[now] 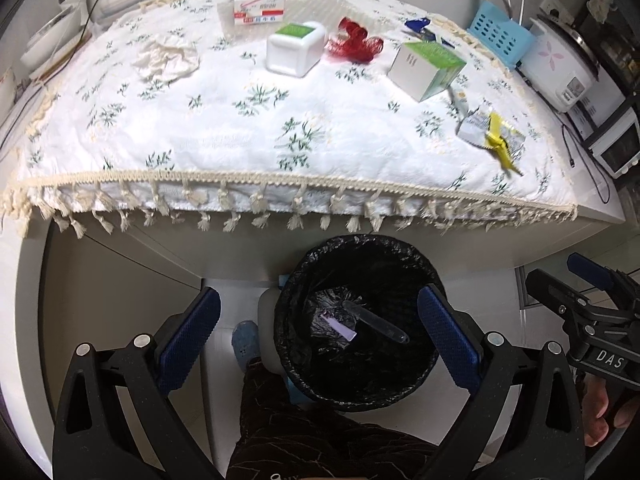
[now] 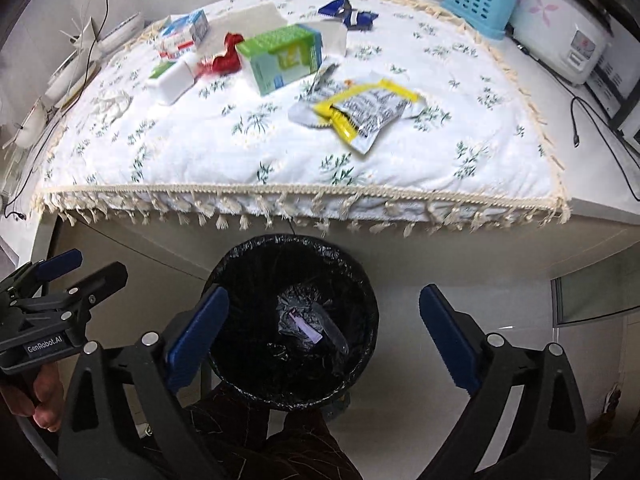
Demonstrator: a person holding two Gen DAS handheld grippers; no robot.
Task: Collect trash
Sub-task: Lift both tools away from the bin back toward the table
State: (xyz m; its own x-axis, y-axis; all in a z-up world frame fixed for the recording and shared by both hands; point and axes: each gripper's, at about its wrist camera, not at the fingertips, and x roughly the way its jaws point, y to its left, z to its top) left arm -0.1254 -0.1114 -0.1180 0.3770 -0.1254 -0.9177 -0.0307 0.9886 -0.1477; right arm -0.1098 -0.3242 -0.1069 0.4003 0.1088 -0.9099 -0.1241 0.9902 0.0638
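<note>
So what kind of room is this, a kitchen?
Probably a home kitchen or dining corner: a rice cooker beside a table with a flowered tablecloth, a blue utensil basket, and a lined trash bin below.

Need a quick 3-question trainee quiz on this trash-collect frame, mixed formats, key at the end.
1. True or false: the left gripper and the right gripper both hold trash.
2. Multiple choice: the yellow and silver wrapper lies (A) in the bin, (B) on the tablecloth near its right side, (C) on the floor.
3. Fill in: the black-lined trash bin stands on the floor below the table's front ____.

Key
1. False. Both are open and empty, above the bin.
2. B.
3. Edge. Inside it lie a clear plastic tube and a small purple piece.
</note>
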